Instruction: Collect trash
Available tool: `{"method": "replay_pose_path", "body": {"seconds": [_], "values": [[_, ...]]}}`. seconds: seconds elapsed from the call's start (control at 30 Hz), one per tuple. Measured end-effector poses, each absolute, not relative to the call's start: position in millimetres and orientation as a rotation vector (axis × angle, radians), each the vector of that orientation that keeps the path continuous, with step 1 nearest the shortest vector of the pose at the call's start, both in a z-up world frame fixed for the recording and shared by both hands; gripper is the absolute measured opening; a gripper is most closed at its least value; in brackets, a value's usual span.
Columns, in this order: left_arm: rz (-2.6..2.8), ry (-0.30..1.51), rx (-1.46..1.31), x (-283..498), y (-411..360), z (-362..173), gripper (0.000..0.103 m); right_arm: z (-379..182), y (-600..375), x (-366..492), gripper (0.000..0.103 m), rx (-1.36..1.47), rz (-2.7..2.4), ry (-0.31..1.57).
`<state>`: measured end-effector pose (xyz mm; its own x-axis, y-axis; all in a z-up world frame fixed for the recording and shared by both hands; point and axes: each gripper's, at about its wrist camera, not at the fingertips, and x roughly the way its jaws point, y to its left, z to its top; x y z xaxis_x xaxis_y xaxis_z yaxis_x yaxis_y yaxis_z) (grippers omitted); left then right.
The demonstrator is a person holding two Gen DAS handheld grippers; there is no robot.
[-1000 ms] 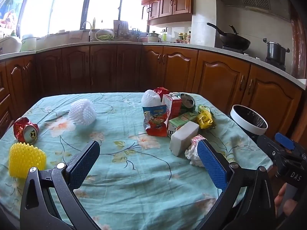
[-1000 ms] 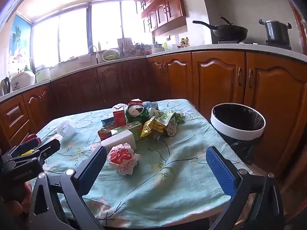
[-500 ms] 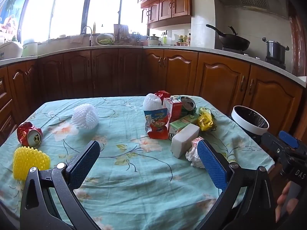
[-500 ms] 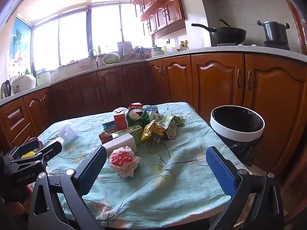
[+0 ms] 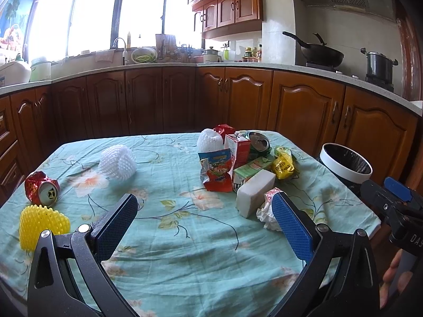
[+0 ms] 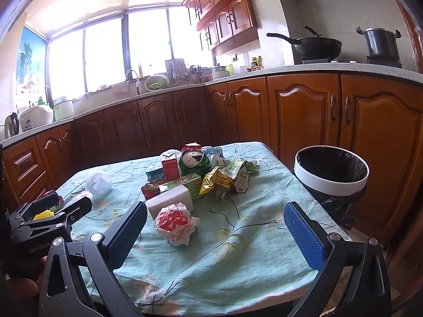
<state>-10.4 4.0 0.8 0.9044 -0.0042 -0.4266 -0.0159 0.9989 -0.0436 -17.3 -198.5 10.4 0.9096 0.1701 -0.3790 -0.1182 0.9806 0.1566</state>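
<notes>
Crumpled wrapper [image 6: 175, 223] sits dead ahead of the right gripper [image 6: 215, 231], nearest piece to grab.

Both sets of jaws gape wide, empty; the wrapper lies on the bench just beyond the right gripper, left of centre, a lumpy ball with no clear long axis, bin [image 6: 331, 183] off right; left gripper [image 5: 203, 220] farther.

Trash on the table, bin beside it
Crumpled wrapper [image 6: 175, 223] lies nearest; cartons, perhaps snack bags, cluster behind; black-lined bin [image 6: 331, 182] stands off the table's edge.
</notes>
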Motion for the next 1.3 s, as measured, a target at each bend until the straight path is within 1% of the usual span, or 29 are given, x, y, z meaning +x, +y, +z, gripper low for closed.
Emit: {"method": "replay_pose_path", "body": {"seconds": [1.3], "values": [[0.0, 0.482, -0.036, -1.3, -0.8, -6.2, 0.103, -2.4, -199.7, -8.6, 0.103, 0.175, 0.207, 0.441]]}}
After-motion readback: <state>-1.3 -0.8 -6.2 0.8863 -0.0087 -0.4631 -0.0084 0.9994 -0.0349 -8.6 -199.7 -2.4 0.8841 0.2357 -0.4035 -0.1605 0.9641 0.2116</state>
